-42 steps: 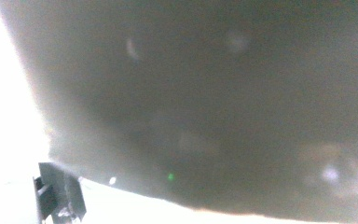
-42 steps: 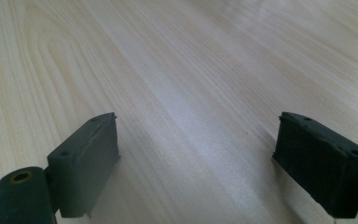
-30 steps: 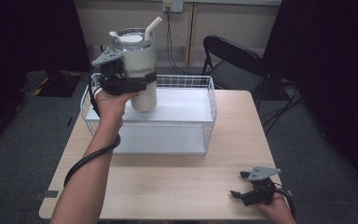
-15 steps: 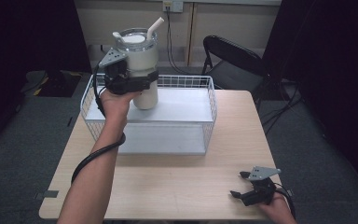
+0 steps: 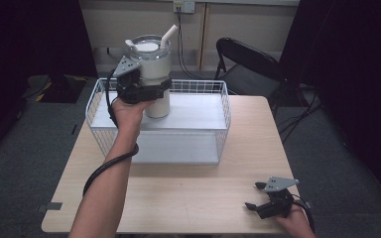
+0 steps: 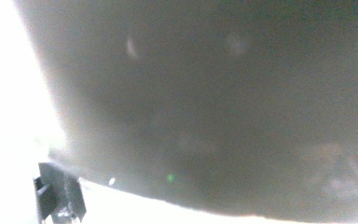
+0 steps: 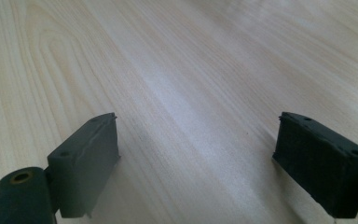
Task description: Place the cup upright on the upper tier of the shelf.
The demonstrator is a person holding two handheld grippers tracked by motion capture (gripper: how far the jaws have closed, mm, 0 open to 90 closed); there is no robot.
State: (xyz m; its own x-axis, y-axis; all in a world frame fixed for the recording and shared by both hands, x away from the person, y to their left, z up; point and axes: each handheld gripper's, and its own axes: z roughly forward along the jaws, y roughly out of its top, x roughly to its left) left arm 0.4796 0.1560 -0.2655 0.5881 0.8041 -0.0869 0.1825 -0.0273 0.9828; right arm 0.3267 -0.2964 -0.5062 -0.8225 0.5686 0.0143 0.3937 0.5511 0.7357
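One white jug clamped in left tongs above one wire basket; right tongs — wide apart, empty, on table

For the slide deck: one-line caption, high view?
Left gripper holds white tumbler above wire basket; right gripper rests open.

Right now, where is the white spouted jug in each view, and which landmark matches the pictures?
High view: white jug upper left of centre, held upright by the left hand-held gripper above the wire basket.
Left gripper view: the blurred grey mass across most of the picture is probably its wall, very close.
Right gripper view: bare wooden table between open jaws.
Shared landmark: the wooden table, in the high and right gripper views.
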